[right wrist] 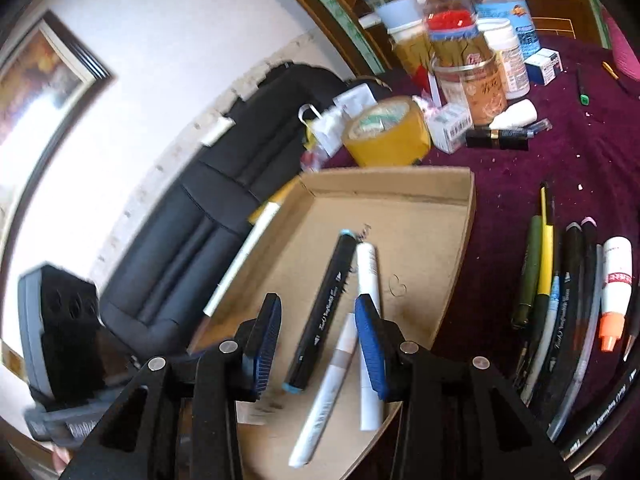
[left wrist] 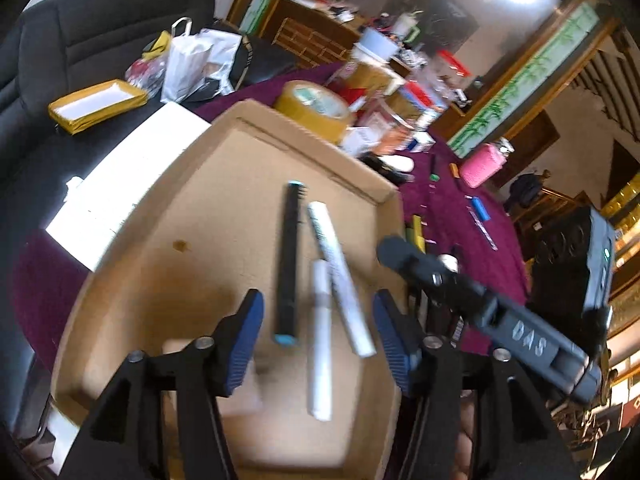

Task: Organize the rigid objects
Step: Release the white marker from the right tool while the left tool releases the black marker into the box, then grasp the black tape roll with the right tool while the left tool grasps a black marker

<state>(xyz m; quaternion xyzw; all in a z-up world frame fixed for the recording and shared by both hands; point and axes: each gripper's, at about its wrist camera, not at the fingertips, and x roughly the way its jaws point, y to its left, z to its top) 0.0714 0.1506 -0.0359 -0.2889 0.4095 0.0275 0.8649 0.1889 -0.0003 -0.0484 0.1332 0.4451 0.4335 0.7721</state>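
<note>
A shallow cardboard tray [left wrist: 200, 216] [right wrist: 436, 216] lies on the purple tablecloth. In it lie a black marker with blue ends [left wrist: 289, 264] [right wrist: 325, 312] and two white markers [left wrist: 340, 276] [left wrist: 321, 344] [right wrist: 368, 276] [right wrist: 320, 396]. My left gripper [left wrist: 318, 344] is open and empty above the near ends of the markers. My right gripper [right wrist: 316, 348] is open and empty over the same markers; it shows in the left wrist view as a grey arm [left wrist: 480, 300] at the tray's right edge. Several loose pens and markers [right wrist: 560, 304] lie on the cloth right of the tray.
A yellow tape roll [left wrist: 316, 110] [right wrist: 384, 132] stands behind the tray, with jars, bottles and small boxes [right wrist: 472, 60] behind it. A black lipstick tube [right wrist: 496, 138], a pink case [left wrist: 482, 164], a white box [left wrist: 132, 176] and a black sofa [right wrist: 192, 240] are around.
</note>
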